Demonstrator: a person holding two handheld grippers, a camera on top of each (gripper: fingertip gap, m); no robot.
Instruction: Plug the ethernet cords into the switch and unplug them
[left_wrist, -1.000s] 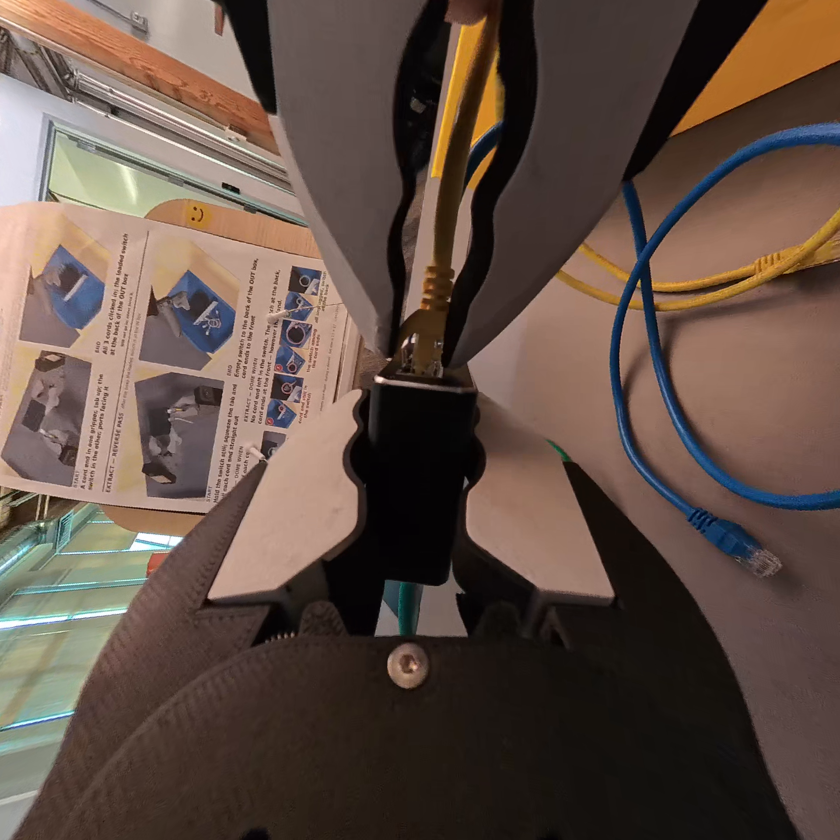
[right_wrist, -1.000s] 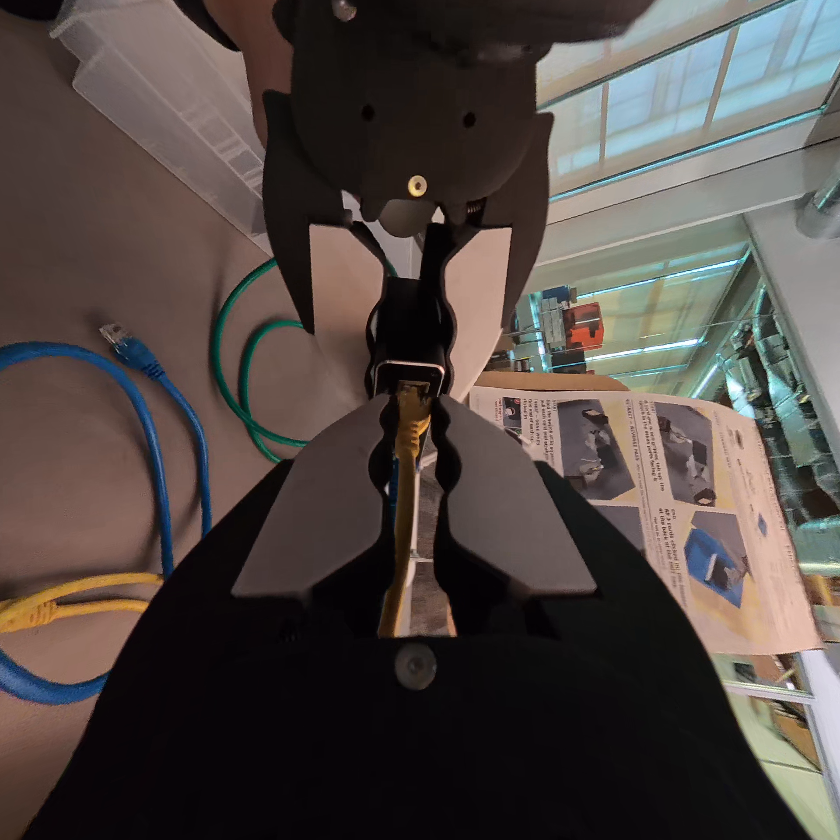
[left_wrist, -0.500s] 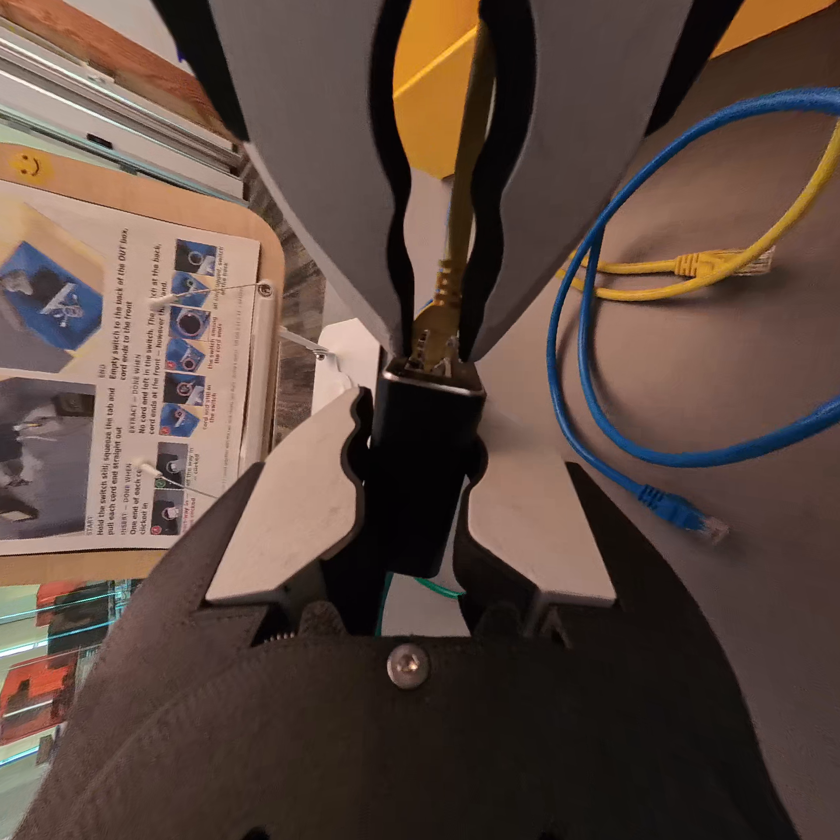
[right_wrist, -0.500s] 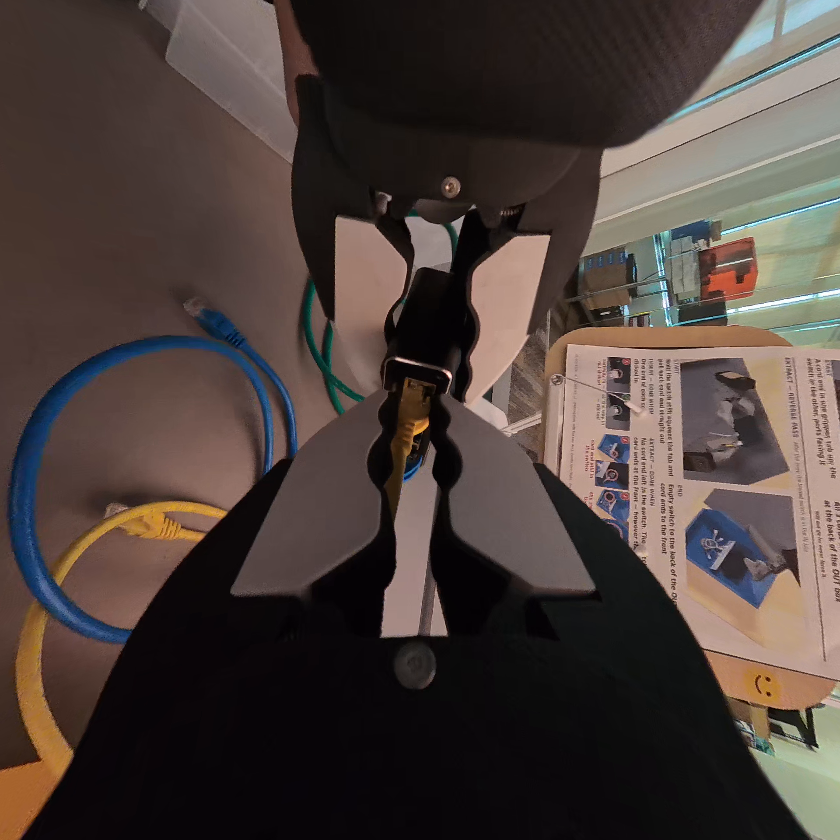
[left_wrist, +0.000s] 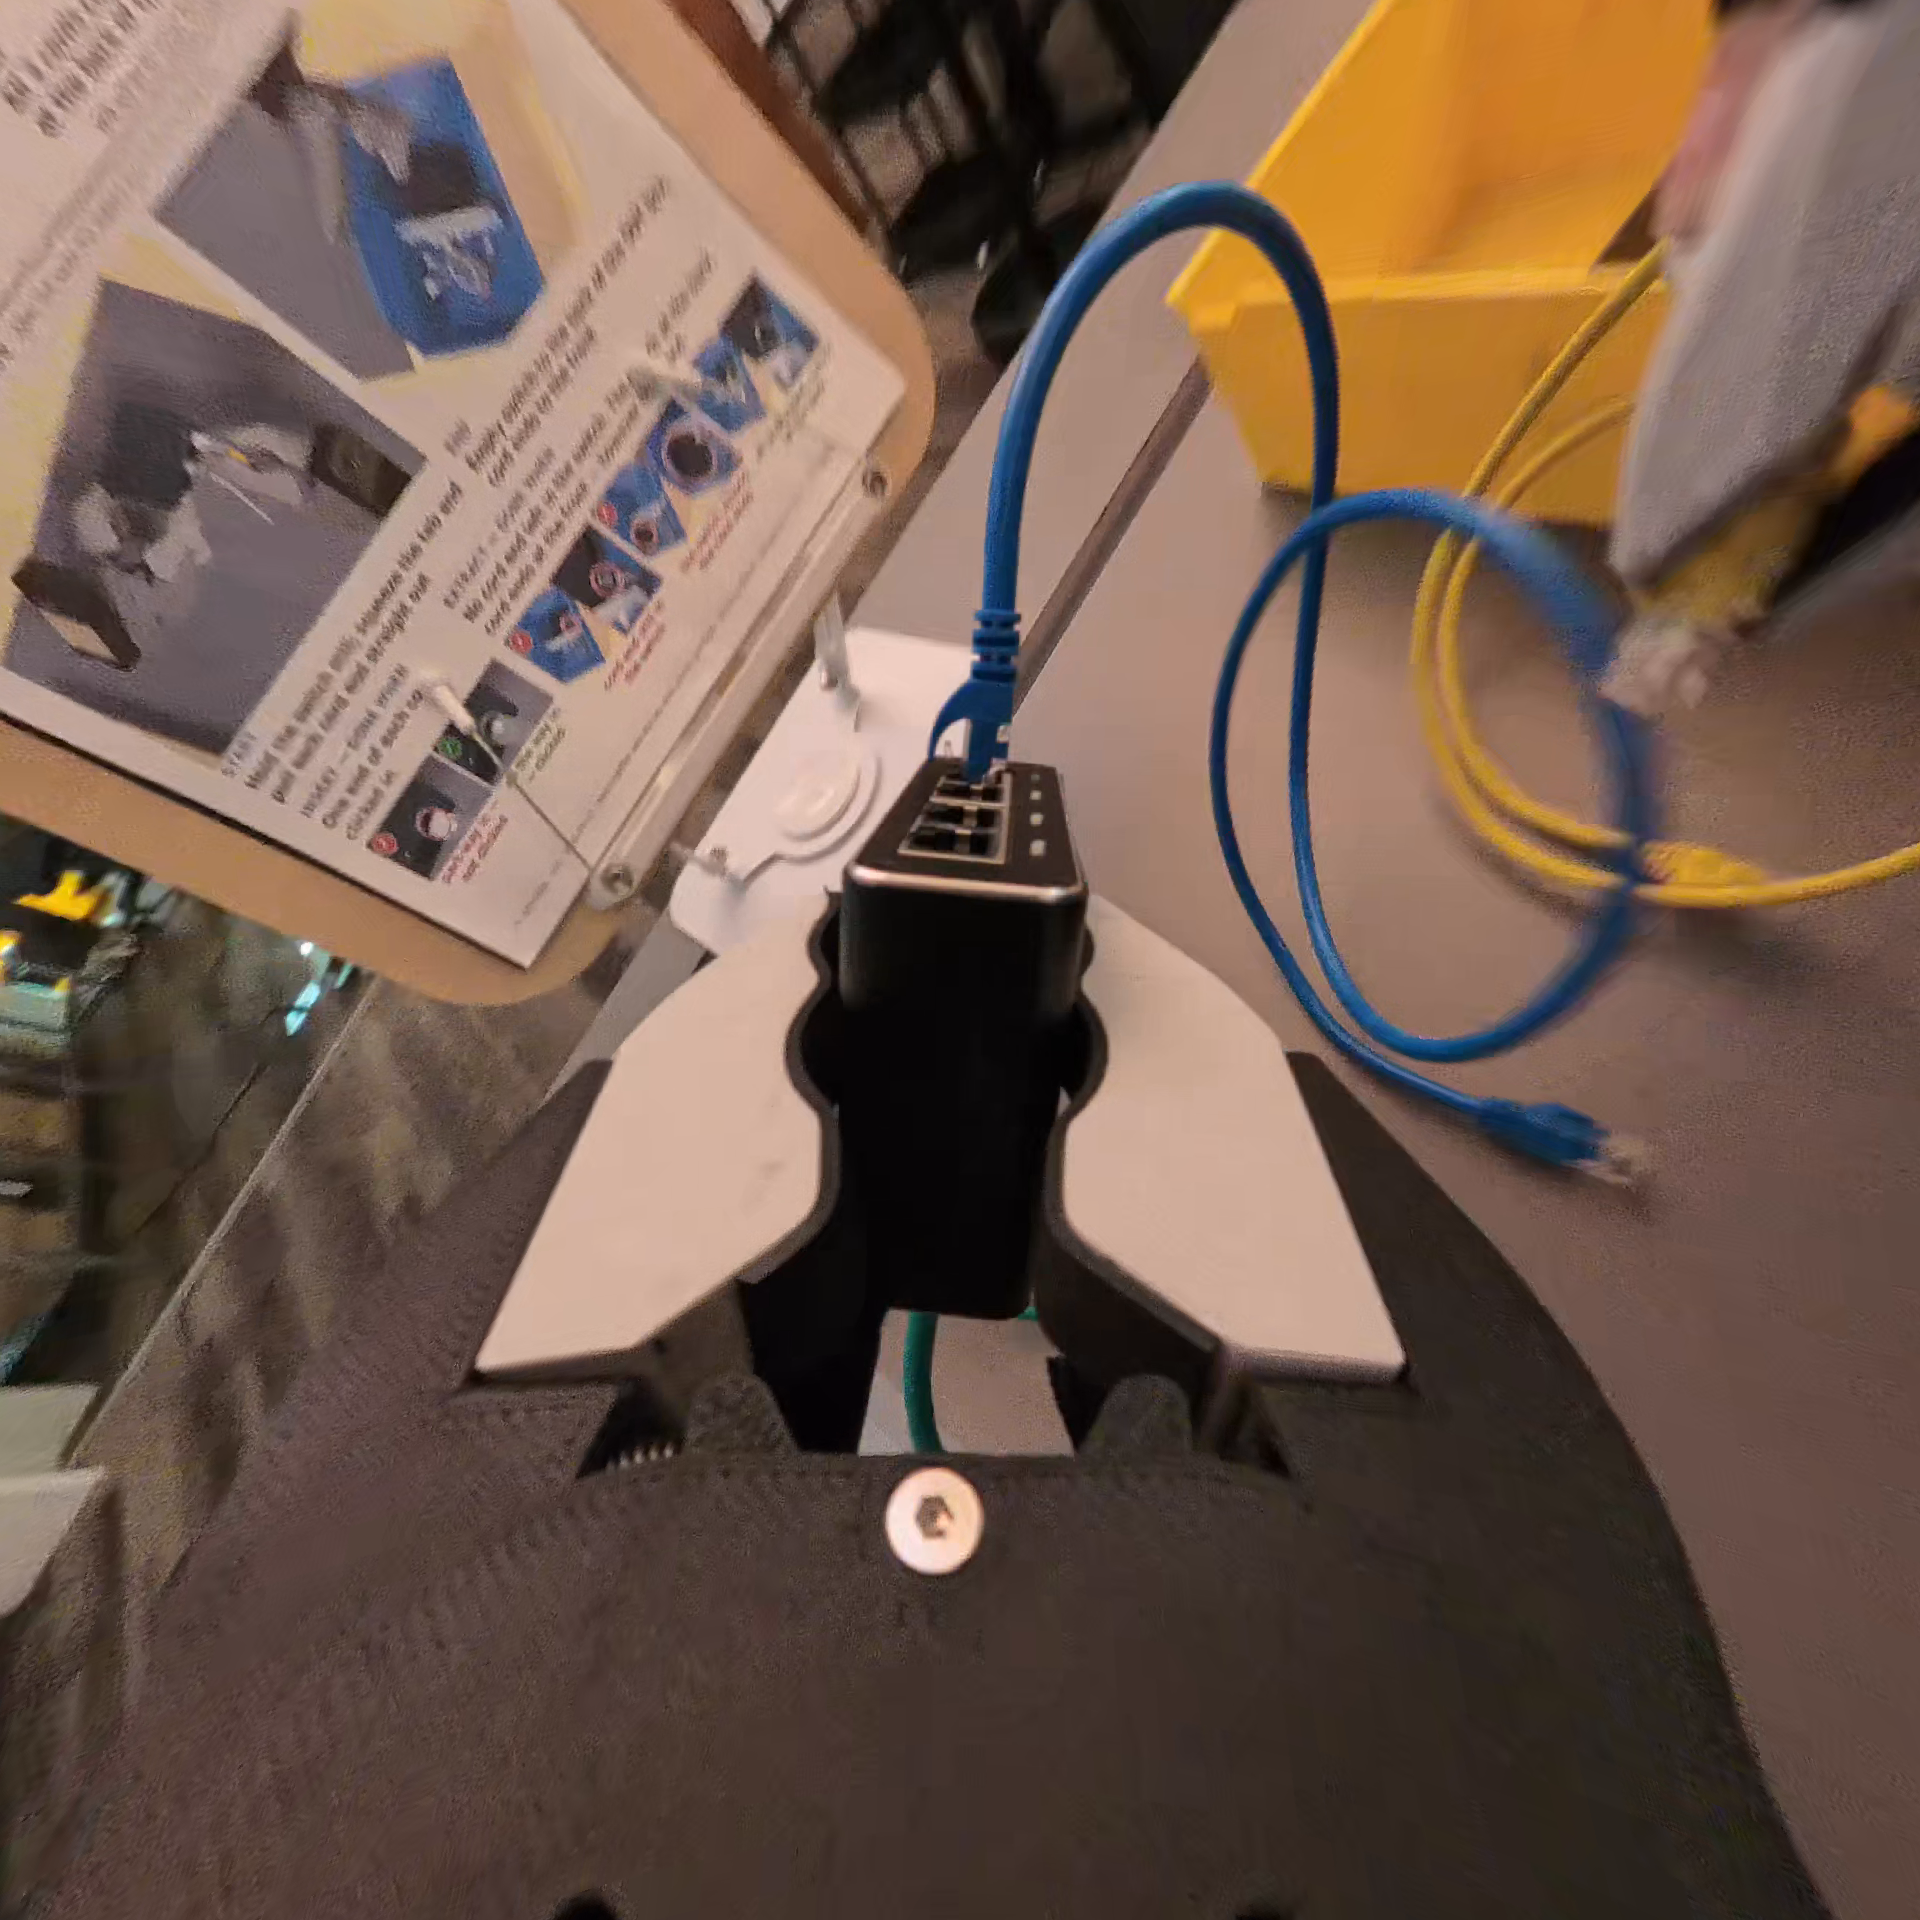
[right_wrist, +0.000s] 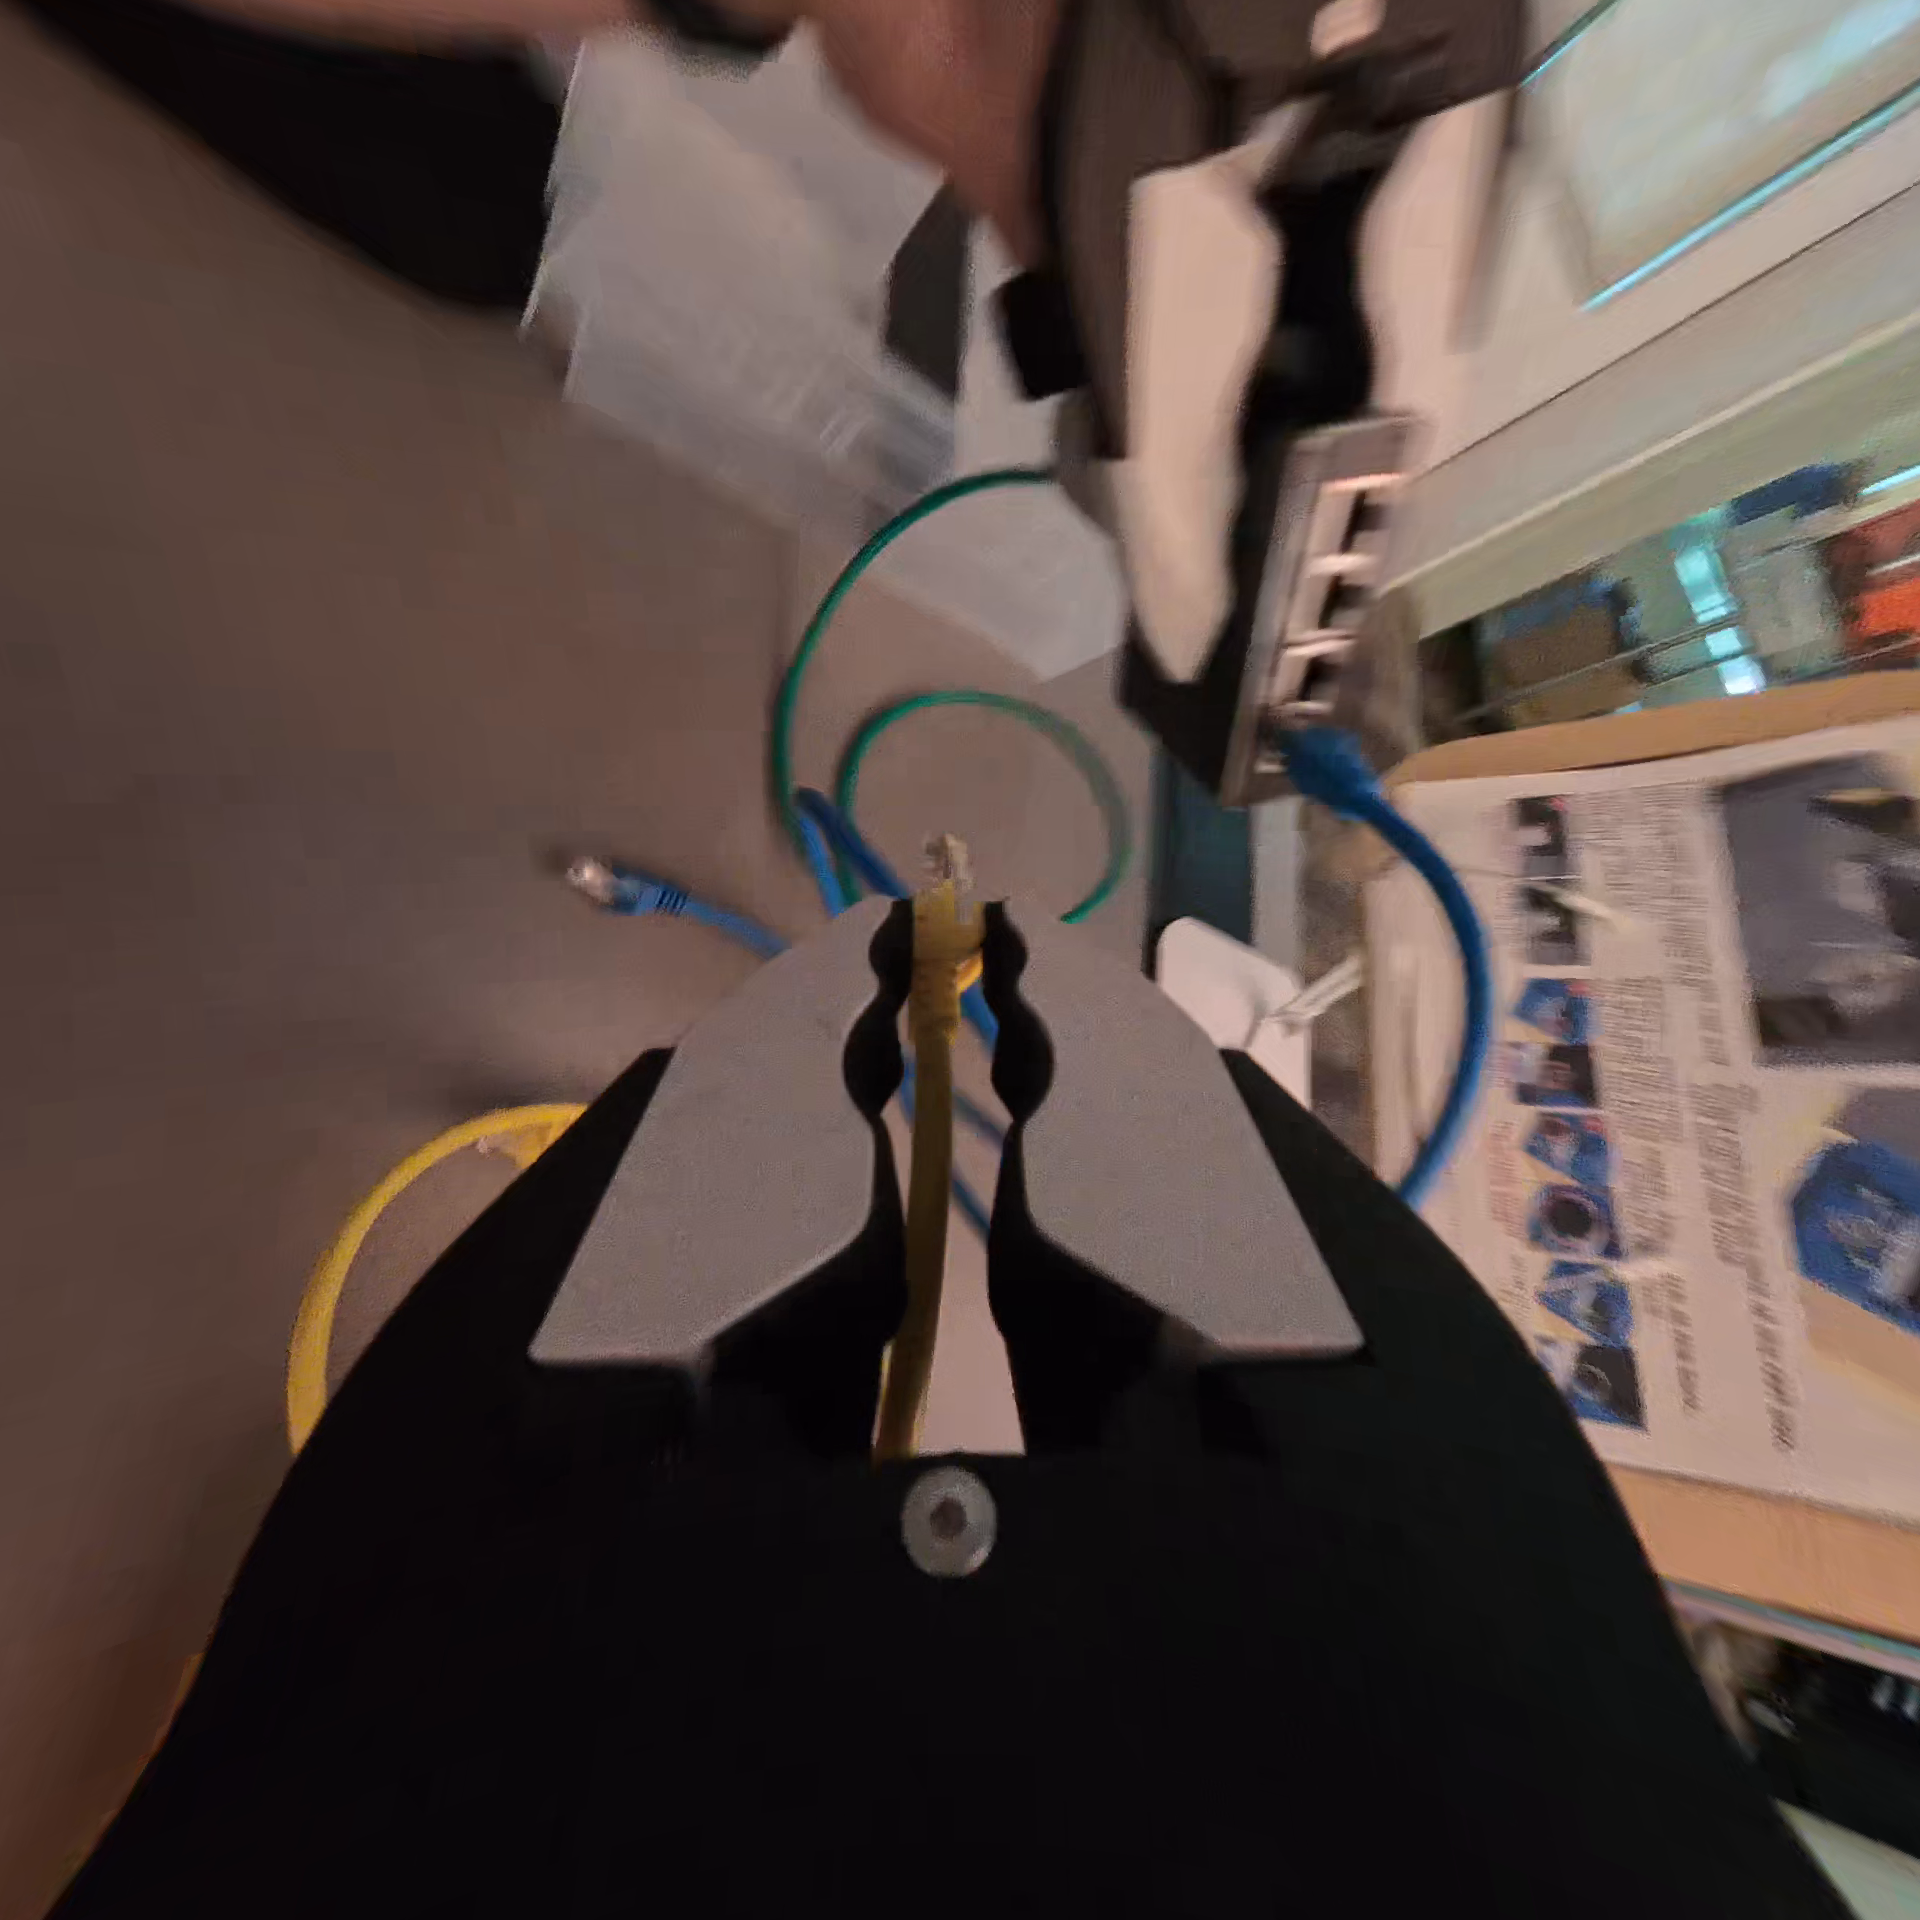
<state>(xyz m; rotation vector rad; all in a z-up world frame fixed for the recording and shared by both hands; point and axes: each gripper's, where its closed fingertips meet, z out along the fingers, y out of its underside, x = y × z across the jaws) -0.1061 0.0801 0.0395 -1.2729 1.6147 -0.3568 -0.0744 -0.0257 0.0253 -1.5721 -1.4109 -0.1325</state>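
My left gripper (left_wrist: 956, 935) is shut on a black ethernet switch (left_wrist: 951, 1091), ports facing away from me. A blue cord (left_wrist: 997, 634) is plugged into the far port; its other end (left_wrist: 1548, 1132) lies loose on the table. My right gripper (right_wrist: 948, 914) is shut on a yellow cord (right_wrist: 935, 997), its clear plug sticking out past the fingertips, free of the switch. In the right wrist view the switch (right_wrist: 1288, 623) is up right, held by the left gripper, with the blue plug (right_wrist: 1325, 764) in its lowest port. In the left wrist view the right gripper (left_wrist: 1704, 540) is at the right, blurred.
A green cord (right_wrist: 831, 644) loops on the grey table. The yellow cord's slack (left_wrist: 1475, 769) lies on the table beside a yellow bin (left_wrist: 1434, 249). An instruction sheet on a wooden board (left_wrist: 416, 499) stands at the table edge. A clear plastic bin (right_wrist: 727, 343) is behind.
The yellow plug has come out of the switch. My right gripper has pulled away with it, and the two grippers have moved apart. The blue cord stays plugged in.
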